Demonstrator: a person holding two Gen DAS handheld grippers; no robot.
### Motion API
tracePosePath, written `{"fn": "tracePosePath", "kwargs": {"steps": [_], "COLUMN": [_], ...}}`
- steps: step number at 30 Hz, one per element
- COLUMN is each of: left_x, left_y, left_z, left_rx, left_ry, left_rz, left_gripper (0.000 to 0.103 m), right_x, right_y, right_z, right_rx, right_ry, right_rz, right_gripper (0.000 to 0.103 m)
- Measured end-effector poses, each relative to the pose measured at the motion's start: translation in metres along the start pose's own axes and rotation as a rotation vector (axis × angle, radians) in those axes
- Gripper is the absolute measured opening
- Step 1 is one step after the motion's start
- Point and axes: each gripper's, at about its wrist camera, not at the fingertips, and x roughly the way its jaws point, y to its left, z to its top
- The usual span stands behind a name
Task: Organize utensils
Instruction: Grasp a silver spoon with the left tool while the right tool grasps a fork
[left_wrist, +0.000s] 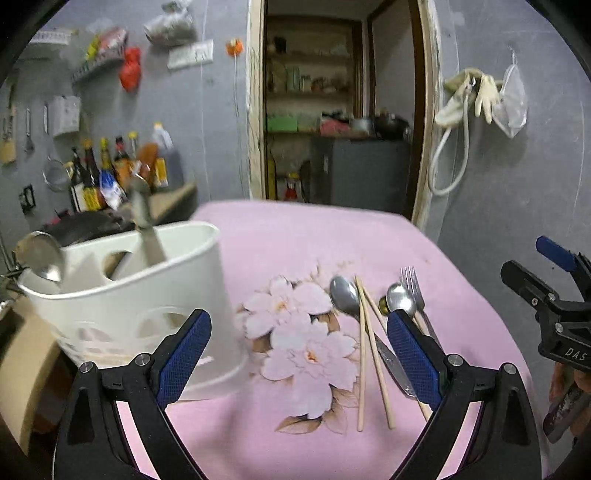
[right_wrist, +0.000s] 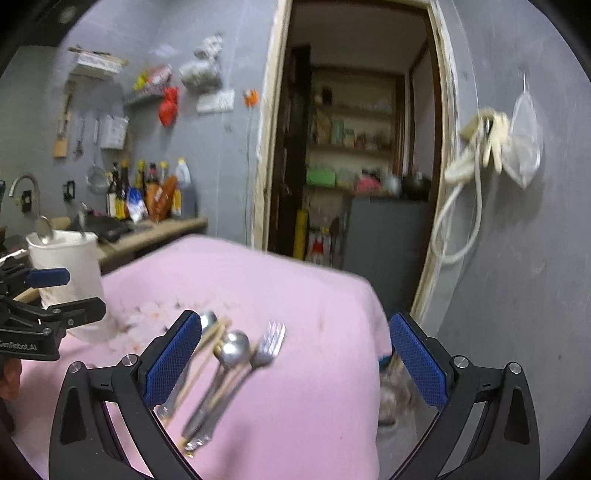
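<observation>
Both your tools, left tool (left_wrist: 295, 354) and right tool (right_wrist: 295, 358), are spread wide, gripping nothing. Loose spoons, chopsticks (left_wrist: 369, 354) and fork (right_wrist: 269, 345) lie beneath on the pink desk (left_wrist: 295, 240); white holder (left_wrist: 129, 295) left, likely their destination.

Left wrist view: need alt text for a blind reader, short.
The open left gripper hovers empty over a pink floral tablecloth, with two spoons, a pair of chopsticks and a fork lying loose ahead on the right. A white utensil holder with utensils already in it stands at left; the right gripper shows at the right edge.
</observation>
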Motion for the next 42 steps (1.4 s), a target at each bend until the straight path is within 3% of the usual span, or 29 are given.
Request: {"fn": "tracePosePath", "kwargs": {"steps": [7,10,17,20,31,34,36,42], "left_x": [0.049,0.067,0.108,0.125,0.152,0.152,0.154,0.15], "left_y": [-0.006,-0.011,-0.015,-0.009,0.013,0.015,0.014,0.016], "left_z": [0.009,0.014,0.016,0.017,0.025,0.026,0.027,0.027], "left_rx": [-0.015,0.003,0.022,-0.013,-0.121,-0.129,-0.135,-0.148], "left_ry": [0.15,0.195,0.281,0.313,0.323,0.319,0.33,0.34], "left_rz": [-0.019,-0.016,-0.043,-0.057,-0.149,-0.186,-0.225,-0.276], "left_gripper": [0.09,0.082,0.052,0.045,0.039,0.026,0.012,0.004], "right_x": [0.046,0.064,0.098,0.106,0.119,0.124,0.128,0.138], "right_y": [-0.01,-0.012,-0.012,-0.012,-0.011,-0.008,-0.005,0.004], "right_z": [-0.008,-0.009,-0.017,-0.018,-0.011,-0.009,-0.009,-0.008], "right_rx": [0.026,0.013,-0.014,-0.019,-0.034,-0.045,-0.058,-0.099], "right_ry": [0.209,0.277,0.42,0.449,0.466,0.473,0.481,0.503], "right_rz": [0.027,0.029,0.087,0.101,0.128,0.133,0.134,0.142], "right_gripper": [0.099,0.086,0.072,0.066,0.061,0.061,0.06,0.058]}}
